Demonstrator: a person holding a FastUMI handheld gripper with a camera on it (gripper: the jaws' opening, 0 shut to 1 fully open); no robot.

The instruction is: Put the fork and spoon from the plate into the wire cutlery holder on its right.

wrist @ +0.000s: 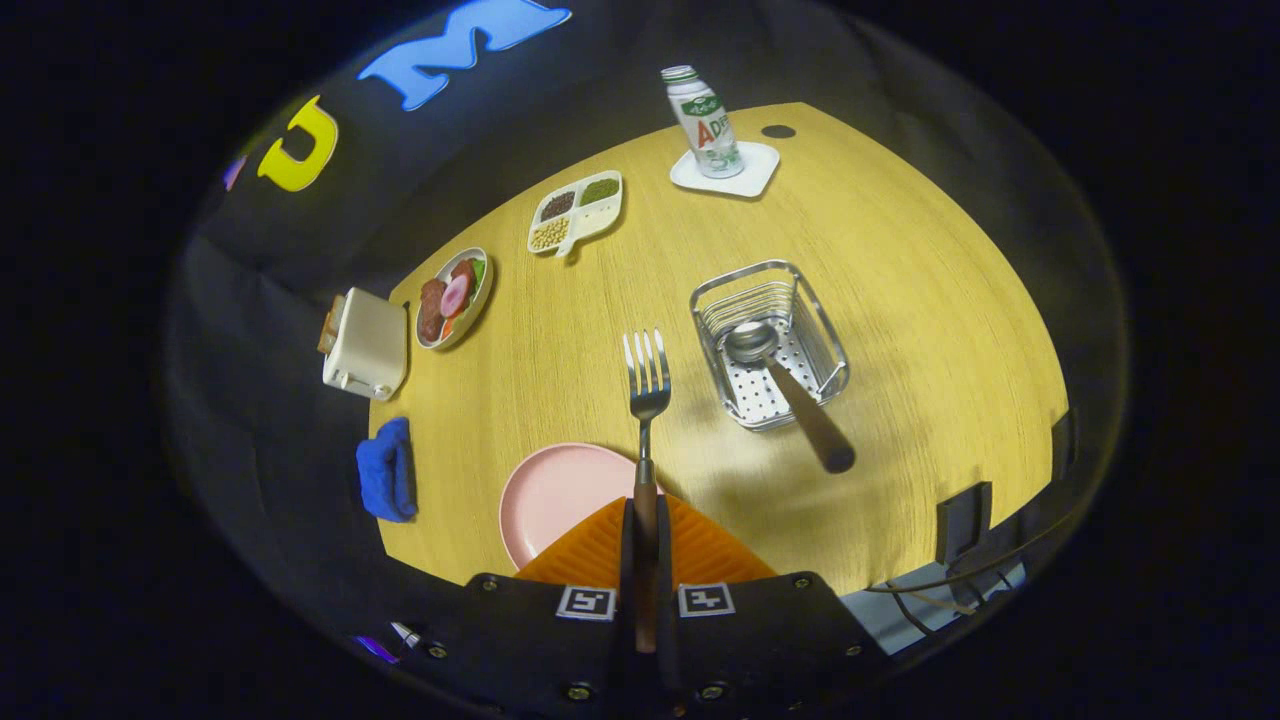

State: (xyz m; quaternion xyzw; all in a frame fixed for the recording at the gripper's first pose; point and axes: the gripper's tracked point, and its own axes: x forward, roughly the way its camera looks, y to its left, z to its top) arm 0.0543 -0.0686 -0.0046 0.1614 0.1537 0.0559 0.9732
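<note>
My gripper (645, 520) is shut on the brown handle of the fork (647, 385), whose tines point away from me, lifted above the table. The pink plate (560, 490) lies just below and to the left of my fingers, bare. The wire cutlery holder (795, 300) stands ahead and to the right of the fork. The spoon (775, 375) rests in the holder, bowl down on its perforated floor, its dark handle sticking out over the near rim.
On the wooden table (900, 260), a bottle (705, 120) stands on a white coaster at the back. A divided dish of beans (575, 212), a plate of food (453, 297), a toaster (365, 345) and a blue cloth (387, 470) line the left side.
</note>
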